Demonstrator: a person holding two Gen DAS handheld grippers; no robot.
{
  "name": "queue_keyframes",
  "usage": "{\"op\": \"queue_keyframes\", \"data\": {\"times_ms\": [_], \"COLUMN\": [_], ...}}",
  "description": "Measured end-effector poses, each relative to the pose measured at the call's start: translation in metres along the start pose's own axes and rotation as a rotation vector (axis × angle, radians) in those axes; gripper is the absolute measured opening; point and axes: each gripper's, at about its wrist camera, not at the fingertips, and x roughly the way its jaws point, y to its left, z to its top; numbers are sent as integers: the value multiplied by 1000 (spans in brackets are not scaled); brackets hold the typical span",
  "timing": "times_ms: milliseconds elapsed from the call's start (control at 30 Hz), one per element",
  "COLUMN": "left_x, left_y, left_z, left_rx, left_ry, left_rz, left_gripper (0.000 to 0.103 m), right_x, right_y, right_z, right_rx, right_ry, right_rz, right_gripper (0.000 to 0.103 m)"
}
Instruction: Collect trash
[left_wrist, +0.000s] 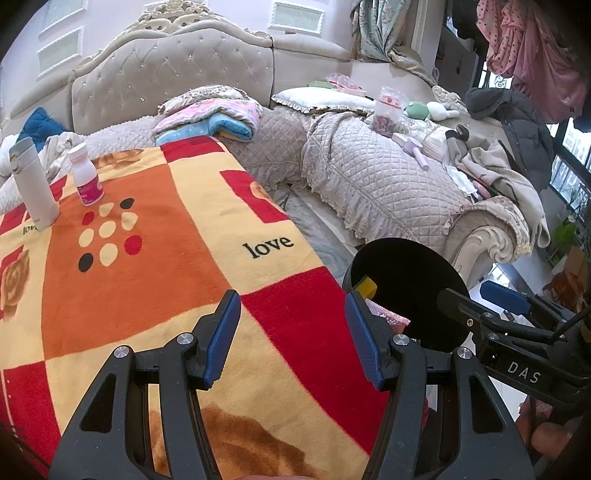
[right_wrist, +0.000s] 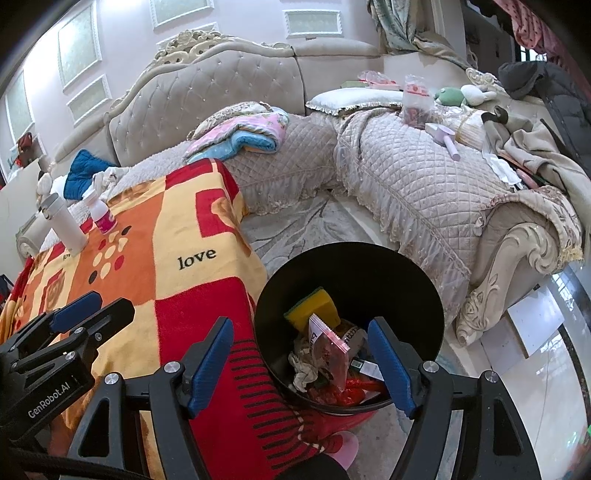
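Note:
A black trash bin (right_wrist: 424, 280) stands on the floor just off the right edge of the blanket-covered table. Inside it lie a yellow sponge (right_wrist: 314, 306), a clear zip bag (right_wrist: 328, 350) with a red strip, crumpled paper (right_wrist: 303, 363) and red wrappers (right_wrist: 351, 391). My right gripper (right_wrist: 300, 323) hangs open above the bin, and its pads touch nothing. Over the red and yellow blanket (left_wrist: 147, 258), my left gripper (left_wrist: 291, 299) is open and empty. The left wrist view also shows the bin (left_wrist: 406, 280), the sponge (left_wrist: 365, 286) and the right gripper (left_wrist: 465, 290).
A white flask (left_wrist: 35, 184) and a small pink-labelled bottle (left_wrist: 86, 177) stand at the table's far left. A quilted corner sofa (left_wrist: 369, 177) strewn with clothes and bags wraps behind the table and bin. A pink slipper (right_wrist: 345, 448) sits on the floor by the bin.

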Motion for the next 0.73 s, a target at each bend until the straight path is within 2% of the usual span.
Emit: {"op": "queue_keyframes", "data": {"times_ms": [733], "left_x": [1], "left_y": [3], "left_z": [-6], "left_rx": [9], "left_ry": [-4], "left_rz": [15], "left_gripper": [58], "right_x": [9], "right_y": [9], "right_z": [3], "right_rx": [-38], "right_ry": [33], "right_rz": [-8], "right_gripper": [75]}}
